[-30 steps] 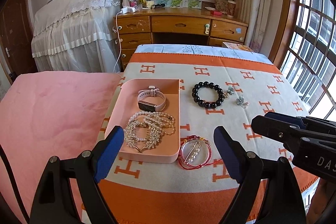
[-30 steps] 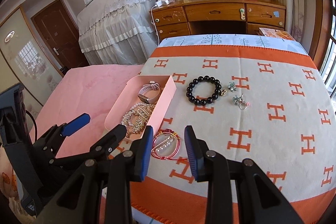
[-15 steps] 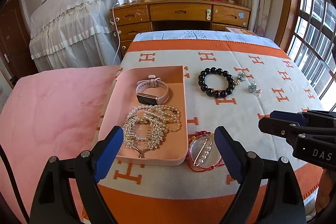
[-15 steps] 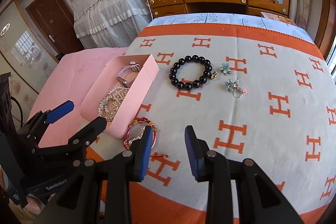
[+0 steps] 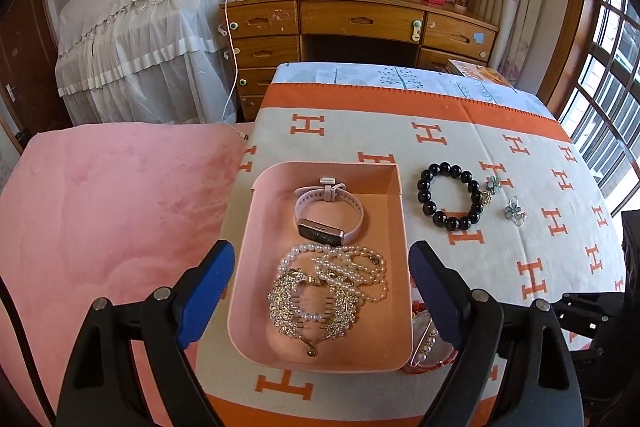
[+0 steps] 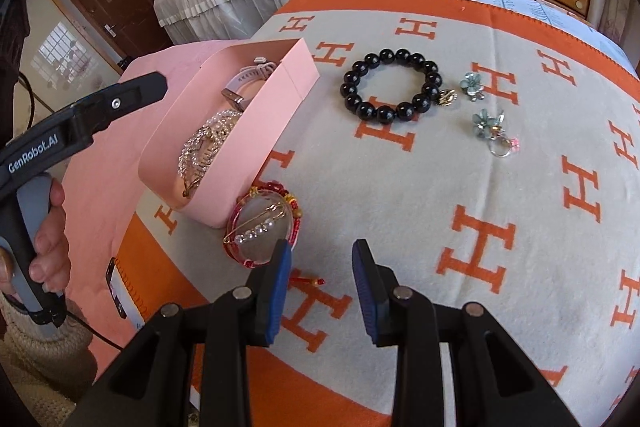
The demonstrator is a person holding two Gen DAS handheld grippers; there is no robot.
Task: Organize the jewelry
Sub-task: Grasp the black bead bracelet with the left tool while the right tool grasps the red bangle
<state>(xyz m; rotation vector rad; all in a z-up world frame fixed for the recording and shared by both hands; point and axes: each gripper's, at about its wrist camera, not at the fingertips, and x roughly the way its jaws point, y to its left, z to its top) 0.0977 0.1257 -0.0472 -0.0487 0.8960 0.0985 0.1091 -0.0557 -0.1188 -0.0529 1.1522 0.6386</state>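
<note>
A pink tray (image 5: pixel 256 259) (image 6: pixel 264 131) on the orange-and-cream blanket holds a pink watch (image 5: pixel 328 215), pearl strands (image 5: pixel 356 271) and a gold comb (image 5: pixel 312 307). My left gripper (image 5: pixel 322 291) is open, its fingers on either side of the tray's near end. A red bracelet with a pearl pin (image 6: pixel 262 227) (image 5: pixel 426 347) lies by the tray's near right corner. My right gripper (image 6: pixel 320 275) is open and empty just right of it. A black bead bracelet (image 6: pixel 390 85) (image 5: pixel 450 197), flower earrings (image 6: pixel 472 87) and a ring (image 6: pixel 496 135) lie further back.
A pink padded surface (image 5: pixel 112 211) lies left of the blanket. A wooden desk (image 5: pixel 360 27) and a lace-covered piece of furniture (image 5: pixel 140 39) stand beyond the table. Windows (image 5: pixel 608 75) are at the right.
Both grippers have moved forward and down towards the table. The left one now straddles the tray's near end; the right one has come close to the red bracelet.
</note>
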